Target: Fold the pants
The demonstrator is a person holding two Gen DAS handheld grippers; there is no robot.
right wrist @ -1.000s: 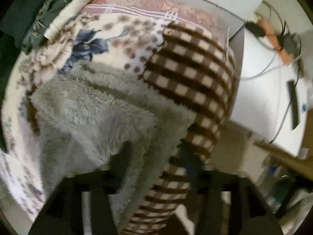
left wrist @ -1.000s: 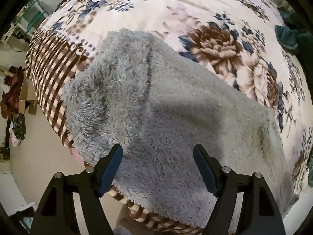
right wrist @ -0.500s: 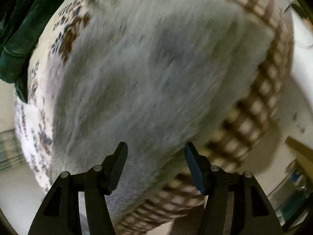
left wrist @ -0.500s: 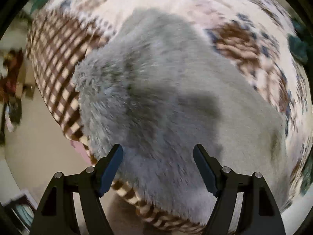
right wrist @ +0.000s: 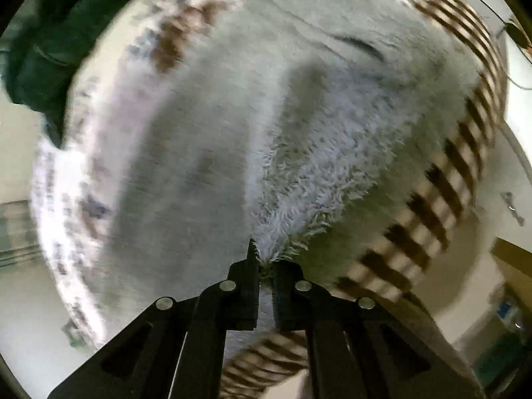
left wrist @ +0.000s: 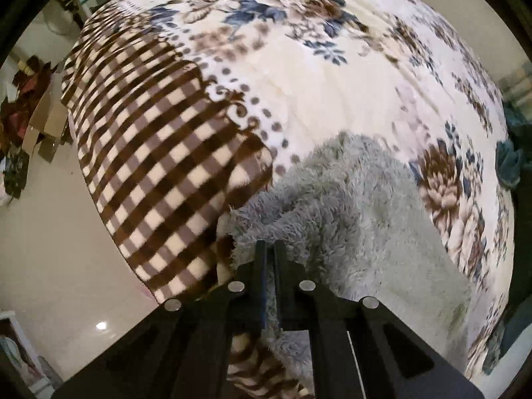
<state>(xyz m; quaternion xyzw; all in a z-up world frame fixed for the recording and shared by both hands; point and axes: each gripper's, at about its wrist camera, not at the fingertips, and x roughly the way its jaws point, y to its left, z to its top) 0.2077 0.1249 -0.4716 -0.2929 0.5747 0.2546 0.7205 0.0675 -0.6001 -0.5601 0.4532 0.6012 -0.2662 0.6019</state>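
The pants are grey and fluffy [left wrist: 362,219] and lie on a bed covered with a floral and brown-checked blanket [left wrist: 299,76]. My left gripper [left wrist: 270,249] is shut on a near edge of the pants, by the checked border of the blanket. In the right wrist view the pants [right wrist: 299,116] fill most of the frame, blurred by motion. My right gripper [right wrist: 264,259] is shut on a tuft of the pants' near edge, which is pulled up into a ridge running away from the jaws.
The bed's edge drops to a pale floor [left wrist: 50,232] on the left. Boxes and clutter [left wrist: 23,109] lie at the far left. A dark green garment [right wrist: 60,33] lies at the bed's upper left in the right wrist view. A teal cloth [left wrist: 508,163] lies at the right.
Both grippers were open above the pants; both have come down to the near edge and shut on the fabric. The views have swung sideways.
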